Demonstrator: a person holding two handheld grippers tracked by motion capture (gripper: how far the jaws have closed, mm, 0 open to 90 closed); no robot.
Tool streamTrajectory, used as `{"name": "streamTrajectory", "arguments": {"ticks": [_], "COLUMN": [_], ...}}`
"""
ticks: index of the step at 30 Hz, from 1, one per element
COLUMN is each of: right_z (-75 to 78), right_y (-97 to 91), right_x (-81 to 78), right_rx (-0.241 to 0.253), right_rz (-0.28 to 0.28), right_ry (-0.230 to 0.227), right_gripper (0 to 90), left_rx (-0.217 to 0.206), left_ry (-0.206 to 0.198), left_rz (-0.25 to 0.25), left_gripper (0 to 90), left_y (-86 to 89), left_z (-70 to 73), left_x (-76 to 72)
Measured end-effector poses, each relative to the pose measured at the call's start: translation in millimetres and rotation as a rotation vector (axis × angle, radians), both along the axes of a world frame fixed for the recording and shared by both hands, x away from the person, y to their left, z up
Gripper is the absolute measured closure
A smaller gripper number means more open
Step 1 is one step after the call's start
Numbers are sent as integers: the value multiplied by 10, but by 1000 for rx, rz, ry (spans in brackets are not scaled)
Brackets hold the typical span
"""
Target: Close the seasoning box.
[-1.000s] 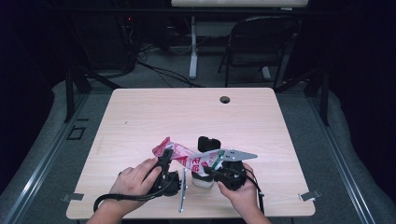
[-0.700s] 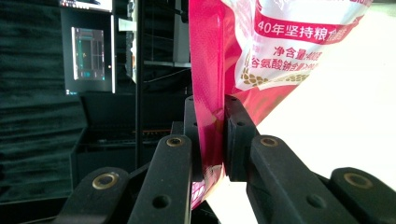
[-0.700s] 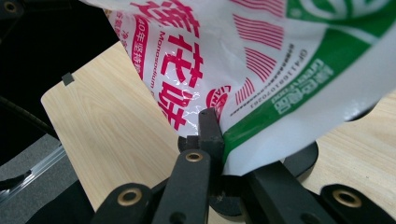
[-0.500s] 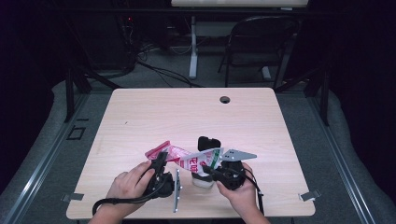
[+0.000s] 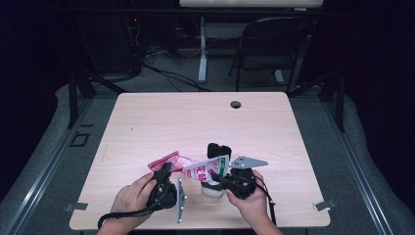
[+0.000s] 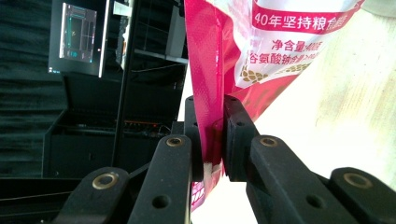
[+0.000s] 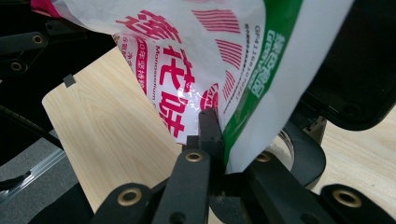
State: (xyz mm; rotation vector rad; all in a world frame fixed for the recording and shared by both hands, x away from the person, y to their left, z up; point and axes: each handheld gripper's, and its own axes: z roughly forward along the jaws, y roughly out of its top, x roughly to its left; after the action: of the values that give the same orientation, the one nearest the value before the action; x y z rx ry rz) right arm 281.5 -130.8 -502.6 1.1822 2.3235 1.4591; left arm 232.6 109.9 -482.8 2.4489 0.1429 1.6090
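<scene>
A red and white printed packet (image 5: 198, 169) hangs between my two grippers above the front of the table. In the left gripper view, my left gripper (image 6: 212, 140) is shut on the packet's (image 6: 261, 42) pink sealed edge. In the right gripper view, my right gripper (image 7: 223, 140) is shut on the packet's (image 7: 196, 56) white and green end. In the high view the left gripper (image 5: 166, 169) sits lower left of the packet and the right gripper (image 5: 220, 177) lower right. A hand holds each.
A black device (image 5: 218, 149) stands just behind the packet and a white round container (image 5: 213, 190) sits under it. The wooden table (image 5: 171, 117) has a cable hole (image 5: 236, 104) at the back. A chair (image 5: 274, 44) stands beyond the table.
The left hand has moved a little down and to the left with its end of the packet. The right hand has stayed where it was.
</scene>
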Motion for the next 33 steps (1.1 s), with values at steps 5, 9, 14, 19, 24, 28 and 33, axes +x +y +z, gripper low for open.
{"name": "streamTrajectory", "arguments": {"ticks": [5, 9, 14, 19, 24, 28, 33], "right_z": [0, 7, 1, 0, 6, 7, 7], "right_y": [6, 11, 16, 24, 41, 59, 69], "right_x": [2, 3, 10, 10, 10, 14, 16], "right_rx": [-1, 4, 1, -5, -2, -1, 5], "right_rz": [-2, -5, -5, -4, 0, 4, 4], "right_ry": [-1, -4, -6, -7, -11, -11, -11], "right_gripper": [900, 900, 900, 900, 900, 900, 900], "left_rx": [-11, -37, -62, -79, -98, -114, -144], "left_ry": [-1, -4, 0, 21, 39, 54, 67], "left_rz": [5, 15, 25, 31, 40, 47, 50], "left_gripper": [824, 823, 814, 810, 808, 808, 807], "left_y": [12, 26, 42, 67, 98, 118, 131], "left_z": [-22, -48, -106, -178, -245, -283, -328], "left_x": [-5, -11, -23, -29, -35, -37, -44]}}
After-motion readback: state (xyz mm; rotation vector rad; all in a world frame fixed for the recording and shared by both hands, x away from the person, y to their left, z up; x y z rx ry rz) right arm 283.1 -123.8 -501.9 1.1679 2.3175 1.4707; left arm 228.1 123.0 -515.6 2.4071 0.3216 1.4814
